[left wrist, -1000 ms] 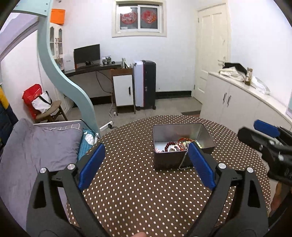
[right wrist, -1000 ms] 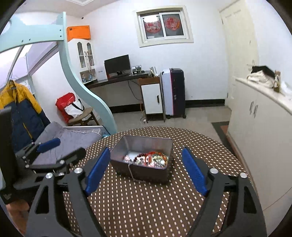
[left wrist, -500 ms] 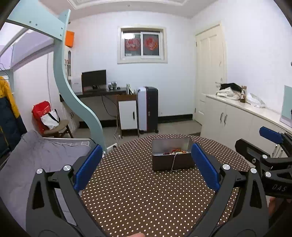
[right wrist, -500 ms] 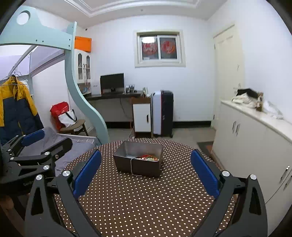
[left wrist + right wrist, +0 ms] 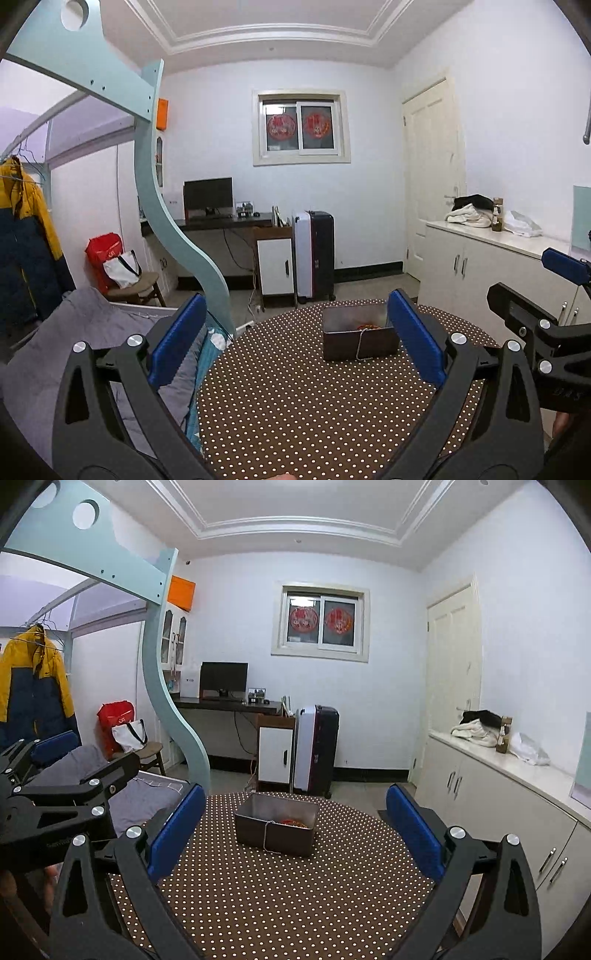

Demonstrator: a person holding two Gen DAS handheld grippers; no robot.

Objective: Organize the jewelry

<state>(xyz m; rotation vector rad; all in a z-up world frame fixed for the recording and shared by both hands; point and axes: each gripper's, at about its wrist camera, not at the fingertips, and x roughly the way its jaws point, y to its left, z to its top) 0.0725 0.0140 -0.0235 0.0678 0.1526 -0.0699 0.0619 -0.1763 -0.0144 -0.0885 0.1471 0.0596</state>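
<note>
A grey metal tin [image 5: 360, 341] stands on the far half of a round brown table with white dots [image 5: 295, 413]. Red bead jewelry [image 5: 369, 326] lies inside, and a thin silver chain [image 5: 360, 345] hangs over its front wall. My left gripper [image 5: 297, 339] is open and empty, well short of the tin. From the right wrist, the same tin [image 5: 275, 830], beads [image 5: 293, 821] and chain [image 5: 266, 836] lie ahead of my right gripper [image 5: 295, 829], also open and empty. Each gripper shows at the edge of the other's view: right gripper [image 5: 535, 284], left gripper [image 5: 81, 757].
A bed with a grey cover [image 5: 74, 332] and a curved pale-green frame post [image 5: 177, 240] border the table's left. White cabinets [image 5: 498, 794] run along the right wall. A suitcase [image 5: 314, 254] and a desk [image 5: 221, 221] stand at the back.
Both grippers have drawn back from the tin and tilted up, so the tin looks smaller and farther and the ceiling shows. The right jaws have spread a little wider.
</note>
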